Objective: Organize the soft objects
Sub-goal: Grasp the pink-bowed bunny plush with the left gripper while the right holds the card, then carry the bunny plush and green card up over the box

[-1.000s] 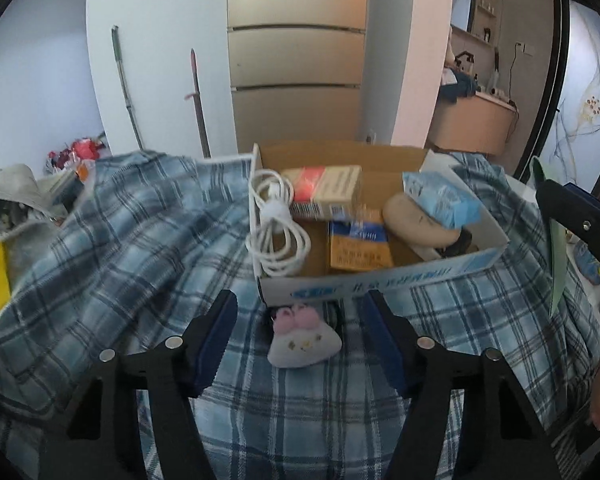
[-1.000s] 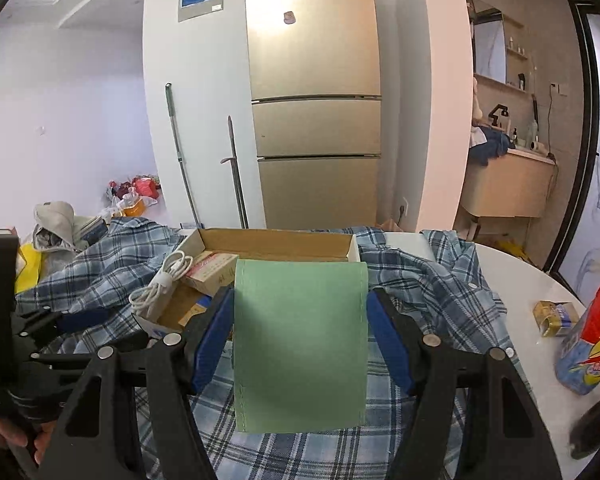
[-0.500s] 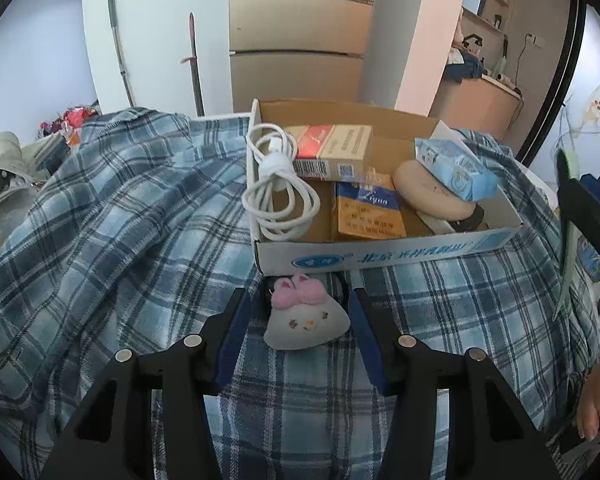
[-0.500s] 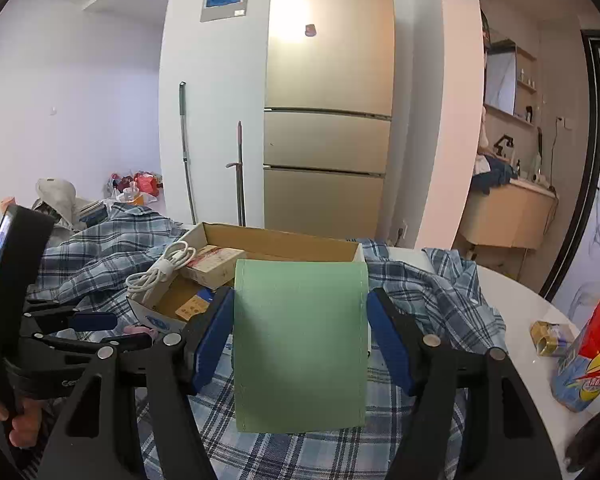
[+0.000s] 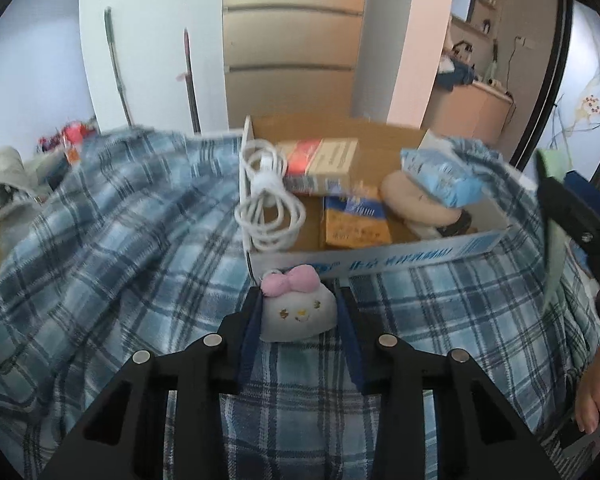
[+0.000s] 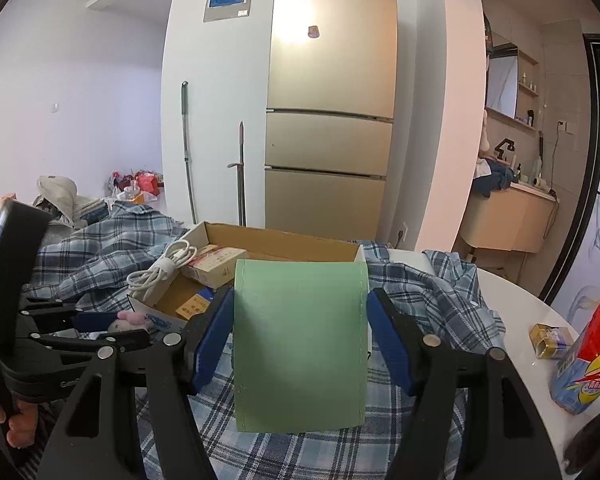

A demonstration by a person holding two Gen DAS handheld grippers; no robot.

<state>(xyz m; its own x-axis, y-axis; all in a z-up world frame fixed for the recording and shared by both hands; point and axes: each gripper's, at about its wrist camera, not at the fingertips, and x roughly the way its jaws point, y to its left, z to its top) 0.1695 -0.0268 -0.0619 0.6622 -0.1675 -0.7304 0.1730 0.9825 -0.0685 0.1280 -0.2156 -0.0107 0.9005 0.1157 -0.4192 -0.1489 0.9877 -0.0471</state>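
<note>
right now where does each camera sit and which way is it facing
Left wrist: on the left claw, looking along its fingers over the blue plaid cloth to the open cardboard box; it grips a white plush toy with a pink bow.
Right wrist: on the right claw, facing the gold fridge; it grips a green fabric sheet.
Shared: box, cloth, coiled white cable, the other claw.

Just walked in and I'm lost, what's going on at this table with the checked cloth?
A person works two handheld tools. The left claw is shut on a small white plush toy with a pink bow, just before the open cardboard box. The right claw grips a flat green fabric pouch upright over the blue plaid cloth.
</note>
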